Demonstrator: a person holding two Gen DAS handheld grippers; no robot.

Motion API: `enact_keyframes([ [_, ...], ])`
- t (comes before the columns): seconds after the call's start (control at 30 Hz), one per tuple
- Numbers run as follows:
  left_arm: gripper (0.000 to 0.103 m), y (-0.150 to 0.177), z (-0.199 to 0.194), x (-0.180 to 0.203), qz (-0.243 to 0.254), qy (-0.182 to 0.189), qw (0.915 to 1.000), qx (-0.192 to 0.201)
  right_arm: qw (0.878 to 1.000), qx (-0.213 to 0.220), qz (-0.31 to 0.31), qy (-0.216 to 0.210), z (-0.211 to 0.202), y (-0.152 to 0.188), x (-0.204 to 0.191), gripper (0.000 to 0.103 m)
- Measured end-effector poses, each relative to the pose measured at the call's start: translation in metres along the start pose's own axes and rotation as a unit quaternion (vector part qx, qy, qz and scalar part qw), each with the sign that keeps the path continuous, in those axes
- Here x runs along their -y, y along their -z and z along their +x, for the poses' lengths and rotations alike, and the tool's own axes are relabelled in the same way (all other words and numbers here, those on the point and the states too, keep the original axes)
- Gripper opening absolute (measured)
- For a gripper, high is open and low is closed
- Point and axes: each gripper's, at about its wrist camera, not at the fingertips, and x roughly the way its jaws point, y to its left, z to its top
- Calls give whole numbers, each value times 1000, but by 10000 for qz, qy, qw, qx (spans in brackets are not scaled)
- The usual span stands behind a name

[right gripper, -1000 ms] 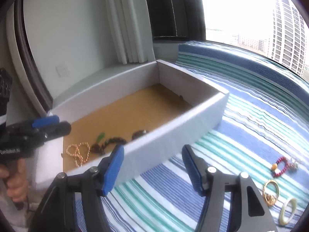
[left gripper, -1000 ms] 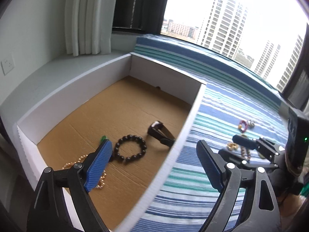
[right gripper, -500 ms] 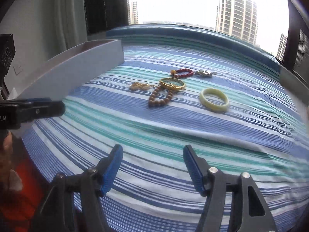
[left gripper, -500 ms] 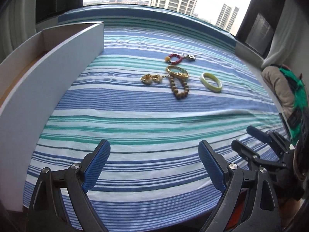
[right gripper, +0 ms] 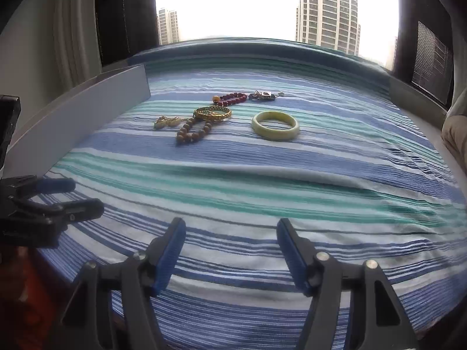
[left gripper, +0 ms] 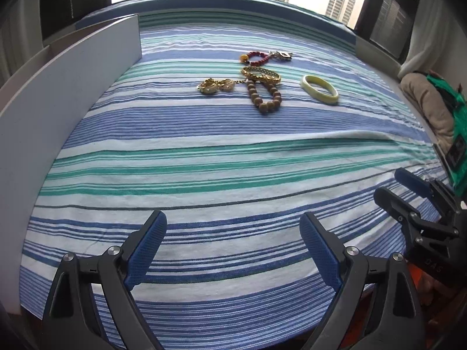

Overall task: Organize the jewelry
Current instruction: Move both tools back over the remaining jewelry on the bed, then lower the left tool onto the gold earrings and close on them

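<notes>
Several pieces of jewelry lie on the striped cloth far ahead: a pale green bangle (left gripper: 319, 89) (right gripper: 275, 125), a brown bead bracelet (left gripper: 265, 94) (right gripper: 194, 131), a gold bangle (left gripper: 260, 75) (right gripper: 213, 113), gold earrings (left gripper: 215, 86) (right gripper: 166, 122), a red bead bracelet (left gripper: 256, 57) (right gripper: 232, 98) and a small silver pendant (left gripper: 283, 55) (right gripper: 264, 96). My left gripper (left gripper: 233, 230) is open and empty near the cloth's front edge; it also shows in the right wrist view (right gripper: 73, 195). My right gripper (right gripper: 230, 227) is open and empty; it also shows in the left wrist view (left gripper: 394, 186).
A white-walled box (left gripper: 58, 93) (right gripper: 76, 116) stands at the left; its inside is hidden. The blue, green and white striped cloth (left gripper: 219, 157) has a raised fold across the middle right. A beige cushion (left gripper: 423, 102) lies at the right. Windows are behind.
Both grippers have swung right, away from the box, and now face the jewelry on the cloth. Both stay open and empty.
</notes>
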Motion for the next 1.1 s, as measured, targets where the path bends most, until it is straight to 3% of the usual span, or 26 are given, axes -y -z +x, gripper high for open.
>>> enact_keyframes([
  [0.63, 93, -3, 2, -13, -115, 103, 9998, -123, 9999, 83, -63, -50, -9, 0, -10, 66],
  [0.87, 93, -63, -16, -31, -9, 150, 9997, 169, 9997, 194, 57, -135, -13, -3, -3, 66],
  [0.93, 95, -86, -14, -27, 224, 268, 9992, 193, 9996, 220, 82, -173, -14, -3, -2, 66],
  [1.1, 97, -125, 37, -7, 1043, 252, 9942, -28, 9993, 244, 172, -240, -15, -1, 4, 66],
])
